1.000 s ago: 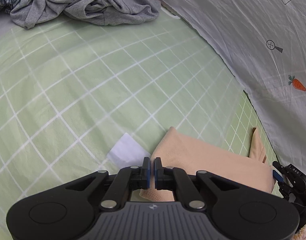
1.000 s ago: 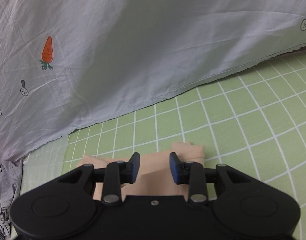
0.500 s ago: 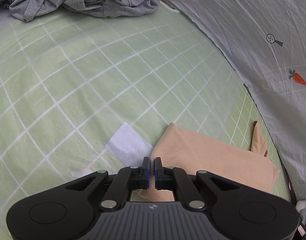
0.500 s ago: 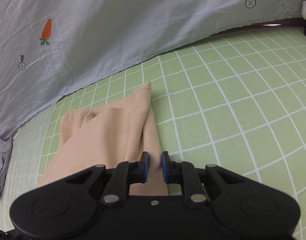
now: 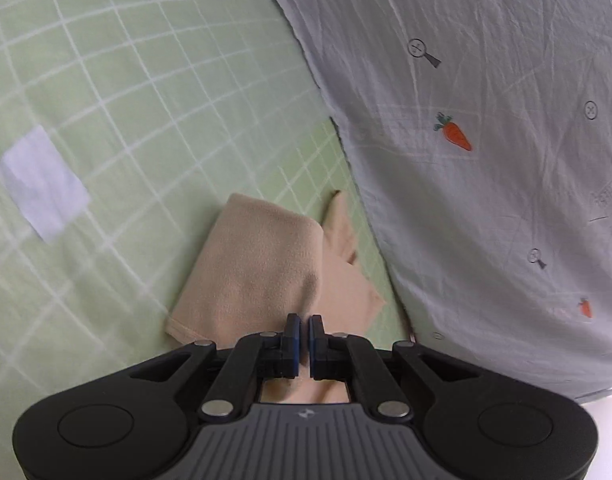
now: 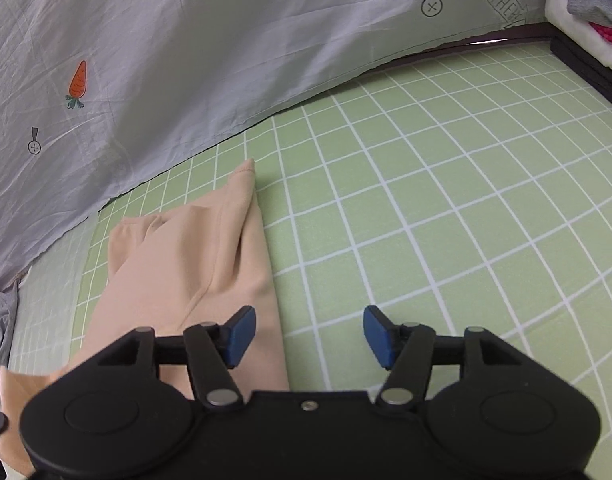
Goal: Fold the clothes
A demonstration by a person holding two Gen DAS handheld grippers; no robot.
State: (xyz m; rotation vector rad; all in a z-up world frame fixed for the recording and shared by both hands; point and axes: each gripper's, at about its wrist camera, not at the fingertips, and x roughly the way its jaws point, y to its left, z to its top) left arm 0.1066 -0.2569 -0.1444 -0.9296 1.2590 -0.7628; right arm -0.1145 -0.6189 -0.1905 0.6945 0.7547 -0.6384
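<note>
Garment: peach cloth (image 5: 262,264), partly folded, lying on the green checked sheet (image 5: 138,92) just beside the hem of the grey carrot-print sheet (image 5: 485,160); one thick doubled layer on top, a thinner flap and a narrow pointed end (image 6: 244,176) sticking out toward the grey sheet.

Left tongs (image 5: 302,340): pads drawn together, with peach fabric showing between and beneath them; judged to be pinching the near edge of the cloth, though the grip itself is partly hidden by the tool body.

Right tongs (image 6: 307,334): pads wide apart, holding nothing; left pad (image 6: 240,334) over the cloth's right border, the right pad over bare sheet.

Surroundings: white patch (image 5: 42,188) on the green sheet, well apart from the cloth; grey garment (image 6: 2,320) at the far left edge of the right view; stacked items (image 6: 585,8) at the upper right corner.

Stage (judgement): mid-fold, one side held, the other free.

Risk 1: only one corner is held, so a lift or drag could pull the top layer askew and undo the doubled fold.

Risk 2: soft, limp fabric may sag or slip out of a narrow pinch.

Risk 3: the protruding end lies near the grey sheet's hem and may stay outside the fold, leaving an uneven bundle.

Risk 4: closing the right tongs low could pick up the checked sheet along with the cloth.
</note>
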